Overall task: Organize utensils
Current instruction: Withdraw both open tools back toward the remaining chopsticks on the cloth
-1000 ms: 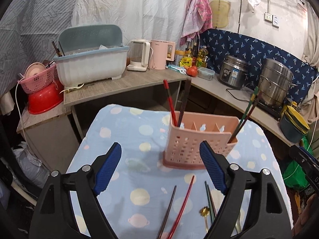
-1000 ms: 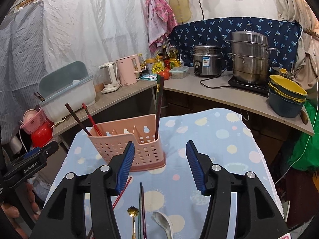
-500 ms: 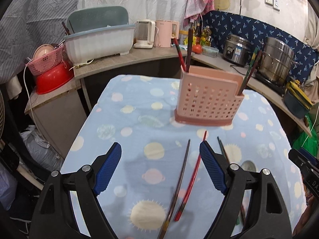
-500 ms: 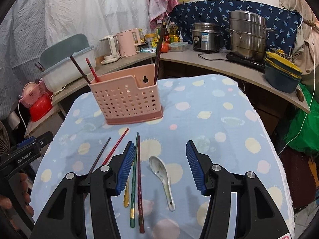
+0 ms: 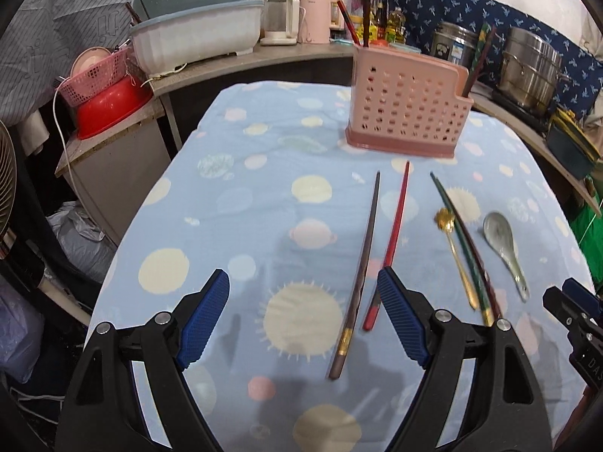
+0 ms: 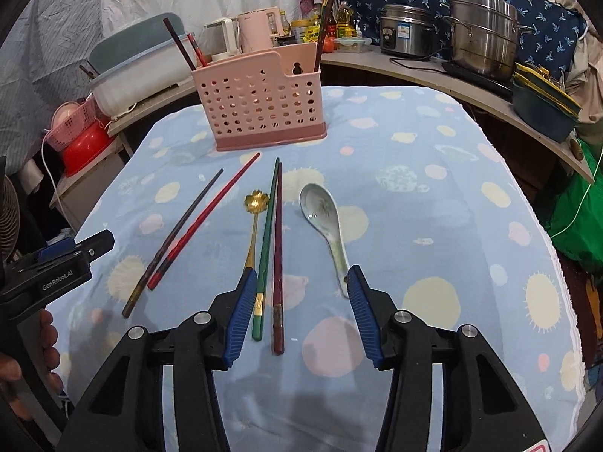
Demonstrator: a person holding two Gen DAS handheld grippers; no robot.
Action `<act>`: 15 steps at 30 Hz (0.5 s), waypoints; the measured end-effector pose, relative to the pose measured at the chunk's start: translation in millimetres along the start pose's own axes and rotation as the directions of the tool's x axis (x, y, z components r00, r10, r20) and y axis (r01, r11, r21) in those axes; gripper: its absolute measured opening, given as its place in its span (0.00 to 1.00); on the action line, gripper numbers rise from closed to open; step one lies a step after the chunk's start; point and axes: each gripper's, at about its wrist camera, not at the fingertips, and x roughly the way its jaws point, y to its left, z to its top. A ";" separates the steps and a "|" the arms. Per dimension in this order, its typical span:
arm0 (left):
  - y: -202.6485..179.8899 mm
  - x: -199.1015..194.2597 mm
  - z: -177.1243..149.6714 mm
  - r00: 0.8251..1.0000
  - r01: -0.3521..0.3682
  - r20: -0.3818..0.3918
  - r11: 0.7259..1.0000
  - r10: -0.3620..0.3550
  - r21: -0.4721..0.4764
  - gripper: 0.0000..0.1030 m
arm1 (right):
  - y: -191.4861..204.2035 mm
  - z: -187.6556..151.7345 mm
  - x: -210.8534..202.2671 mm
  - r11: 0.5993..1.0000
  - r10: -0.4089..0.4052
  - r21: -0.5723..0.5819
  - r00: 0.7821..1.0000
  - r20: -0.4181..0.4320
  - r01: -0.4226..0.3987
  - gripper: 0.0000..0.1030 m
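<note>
Both tools stood wide open and held nothing. The left tool (image 5: 303,312) hung over the blue spotted cloth (image 5: 233,203) on the desk, with the dark chopstick (image 5: 360,271) and the red chopstick (image 5: 392,241) lying just ahead of its right finger. The right tool (image 6: 297,312) hung over the green chopstick (image 6: 267,241) and the brown chopstick (image 6: 278,260), whose near ends lay between its fingers. The gold spoon (image 6: 253,222) lay just left of the green one, its handle running under the left fingertip. The white spoon (image 6: 326,226) lay to the right, its handle end close to the right fingertip. The pink caddy (image 6: 264,107) stood upright at the far end of the cloth, apart from the loose utensils, with chopsticks sticking up from both its ends.
</note>
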 end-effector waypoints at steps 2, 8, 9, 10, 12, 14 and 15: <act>-0.7 1.1 -9.4 1.000 0.005 -0.011 1.000 -0.005 0.012 0.75 | 1.5 -7.5 3.0 1.000 -0.006 -0.009 1.000 -0.011 0.006 0.40; -3.0 6.1 -26.8 0.999 0.008 -0.038 1.000 -0.007 0.024 0.75 | 8.0 -19.4 14.1 1.000 0.000 -0.030 0.999 -0.043 -0.001 0.28; -3.5 6.8 -28.6 0.999 0.009 -0.040 1.000 -0.008 0.025 0.75 | 10.1 -21.2 16.5 0.999 0.004 -0.036 0.999 -0.049 -0.005 0.25; -3.9 7.1 -29.8 0.999 0.013 -0.040 1.000 -0.012 0.027 0.75 | 11.6 -22.2 18.5 0.999 0.003 -0.042 0.999 -0.053 -0.005 0.24; -5.4 7.4 -32.0 0.999 0.013 -0.035 0.999 -0.012 0.033 0.75 | 14.7 -24.6 22.6 0.999 0.003 -0.052 0.998 -0.060 -0.006 0.23; -6.4 9.4 -33.9 0.999 0.016 -0.038 0.999 -0.015 0.039 0.75 | 16.1 -26.7 26.6 0.998 0.004 -0.055 0.998 -0.069 -0.008 0.22; -6.7 10.6 -35.0 0.999 0.018 -0.041 0.999 -0.016 0.041 0.75 | 16.5 -27.7 29.0 0.998 0.003 -0.056 0.997 -0.074 -0.007 0.21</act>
